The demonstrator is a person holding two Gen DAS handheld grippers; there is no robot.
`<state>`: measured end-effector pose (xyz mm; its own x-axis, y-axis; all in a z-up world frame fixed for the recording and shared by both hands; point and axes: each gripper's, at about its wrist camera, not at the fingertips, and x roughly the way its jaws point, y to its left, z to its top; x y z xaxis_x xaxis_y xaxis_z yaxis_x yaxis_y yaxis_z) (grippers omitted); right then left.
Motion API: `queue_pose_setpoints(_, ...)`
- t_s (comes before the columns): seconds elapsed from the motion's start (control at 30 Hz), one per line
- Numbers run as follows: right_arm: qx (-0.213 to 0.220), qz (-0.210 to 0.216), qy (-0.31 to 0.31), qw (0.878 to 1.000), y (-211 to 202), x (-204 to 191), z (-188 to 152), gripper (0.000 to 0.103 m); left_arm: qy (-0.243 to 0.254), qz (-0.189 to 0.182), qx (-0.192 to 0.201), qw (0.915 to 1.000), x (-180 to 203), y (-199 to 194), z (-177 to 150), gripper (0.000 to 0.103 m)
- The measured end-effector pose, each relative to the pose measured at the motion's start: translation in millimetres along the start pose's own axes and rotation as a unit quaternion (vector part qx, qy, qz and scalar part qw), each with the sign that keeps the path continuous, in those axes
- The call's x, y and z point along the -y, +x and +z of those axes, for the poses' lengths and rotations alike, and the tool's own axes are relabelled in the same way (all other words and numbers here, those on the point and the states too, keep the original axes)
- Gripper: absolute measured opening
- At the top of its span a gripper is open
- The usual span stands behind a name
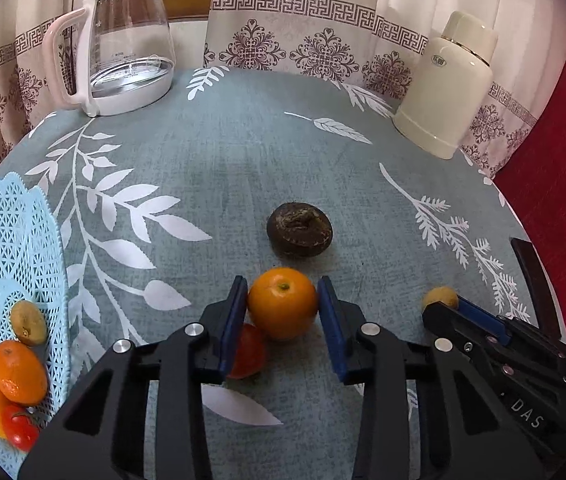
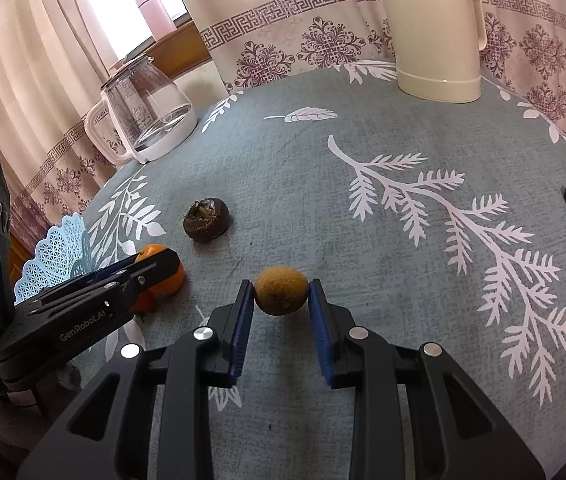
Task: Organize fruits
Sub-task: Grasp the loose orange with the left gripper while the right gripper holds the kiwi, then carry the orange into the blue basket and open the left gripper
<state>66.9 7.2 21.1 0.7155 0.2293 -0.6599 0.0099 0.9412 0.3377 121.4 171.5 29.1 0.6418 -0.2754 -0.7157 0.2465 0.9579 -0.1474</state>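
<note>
Left wrist: left gripper (image 1: 283, 304) jaws clasp orange (image 1: 282, 303)

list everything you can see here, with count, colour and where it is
orange: 1, orange, on the tablecloth between the left gripper's pads
small round fruit: 1, yellow-brown, between the right gripper's pads
dark fruit: 1, dark brown, table centre, beyond the orange
red fruit: 1, red, beside the orange, partly hidden by a finger
basket: 1, light blue lattice, left table edge, holding several orange, red, brown and greenish fruits
glass kettle: 1, clear with white base, far left
flask: 1, cream, far right
tablecloth: 1, grey-blue with white leaves
curtain: cream, patterned, behind table
left gripper: black, blue pads
right gripper: black, blue pads
</note>
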Motion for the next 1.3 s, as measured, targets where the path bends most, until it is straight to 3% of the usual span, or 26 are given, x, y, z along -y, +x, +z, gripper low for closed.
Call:
queue_pose_setpoints(0.6, 0.005, 0.003, 0.006, 1.0, -2, 3, 0, 0.029, -0.012, 0.01, 0.047, 0.9988, -5, -45, 6, 0.037)
queue_pose_setpoints(0.93, 0.005, 0.003, 0.005, 1.0, -2, 3, -1, 0.029, -0.054, 0.054, 0.085, 0.9935, -50, -80, 16, 0.037)
queue_pose_setpoints(1.3, 0.006, 0.002, 0.005, 1.0, -2, 2, -1, 0.029, -0.116, 0.112, 0.086, 0.9832, -114, -93, 3, 0.037)
